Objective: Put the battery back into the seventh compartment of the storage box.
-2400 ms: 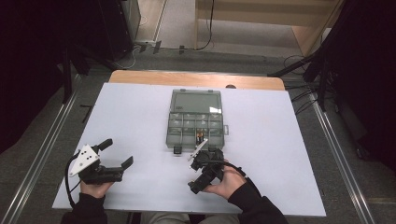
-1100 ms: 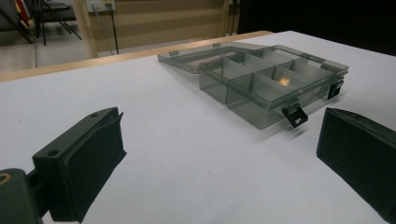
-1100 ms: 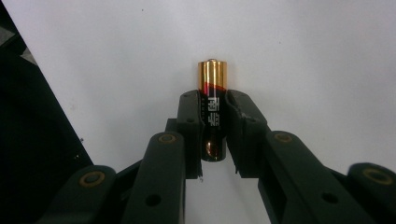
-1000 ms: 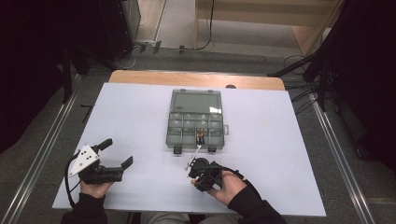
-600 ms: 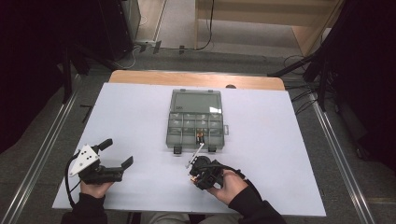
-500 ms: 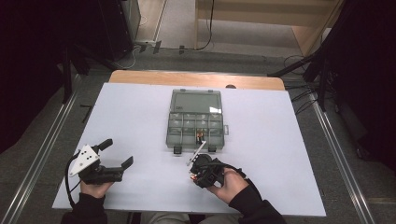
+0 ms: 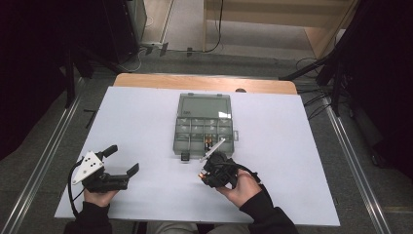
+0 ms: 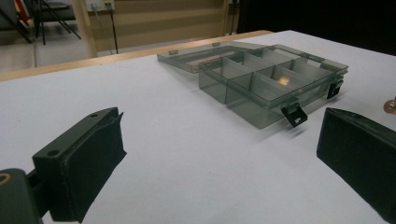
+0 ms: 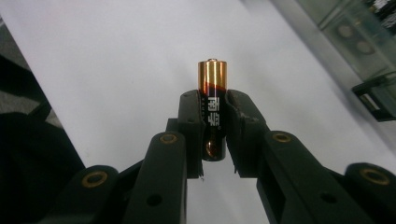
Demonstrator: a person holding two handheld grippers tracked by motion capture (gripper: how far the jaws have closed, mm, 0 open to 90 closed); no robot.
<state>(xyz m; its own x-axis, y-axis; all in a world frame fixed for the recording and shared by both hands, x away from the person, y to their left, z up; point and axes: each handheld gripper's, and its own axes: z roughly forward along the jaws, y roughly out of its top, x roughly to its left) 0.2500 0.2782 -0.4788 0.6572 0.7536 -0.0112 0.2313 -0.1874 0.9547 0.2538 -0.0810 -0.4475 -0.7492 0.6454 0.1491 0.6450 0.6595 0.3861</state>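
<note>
We held battery clamped between right gripper jaws, just short of open box, ready for dropping into compartment. Left gripper rested aside on table, jaws apart, keeping clear.

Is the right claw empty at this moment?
No, the right claw is clamped on a battery, whose gold end sticks out past the jaws.

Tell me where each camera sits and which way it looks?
High view: above the table, looking down; both hands, left gripper, right gripper.
Left gripper view: on that gripper, along open jaws toward the organizer box.
Right gripper view: along jaws clamping a battery.
Shared: box and white table.
</note>
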